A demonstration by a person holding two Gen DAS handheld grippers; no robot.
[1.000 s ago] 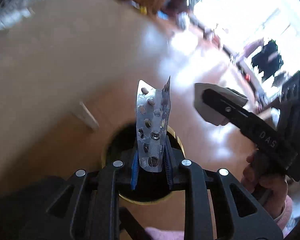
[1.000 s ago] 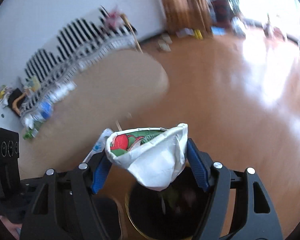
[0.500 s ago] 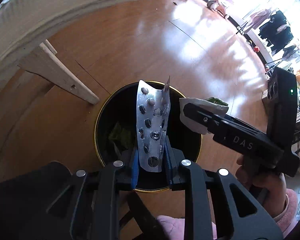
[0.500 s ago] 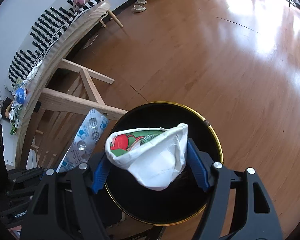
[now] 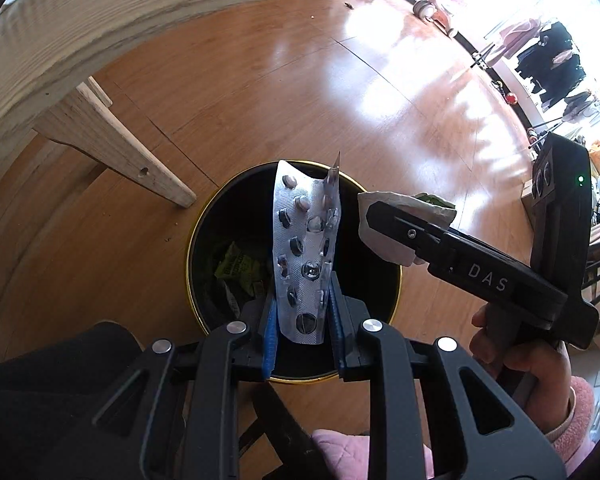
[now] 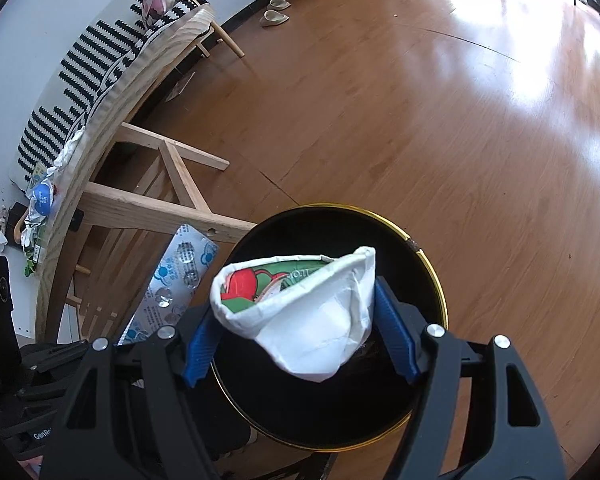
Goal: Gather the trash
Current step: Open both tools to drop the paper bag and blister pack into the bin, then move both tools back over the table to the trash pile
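My left gripper is shut on a silver blister pack and holds it upright over a black bin with a gold rim. Green wrappers lie inside the bin. My right gripper is shut on a crushed white paper cup with a red and green print, also over the bin. The cup and right gripper show in the left wrist view, at the bin's right rim. The blister pack shows at the left in the right wrist view.
A light wooden table with slanted legs stands close left of the bin. More litter lies on its top. Wooden floor spreads beyond. Slippers sit near the far wall.
Both grippers swung from facing the tabletop to over the bin a second ago. In the last half second they have barely shifted, and both items stay held.
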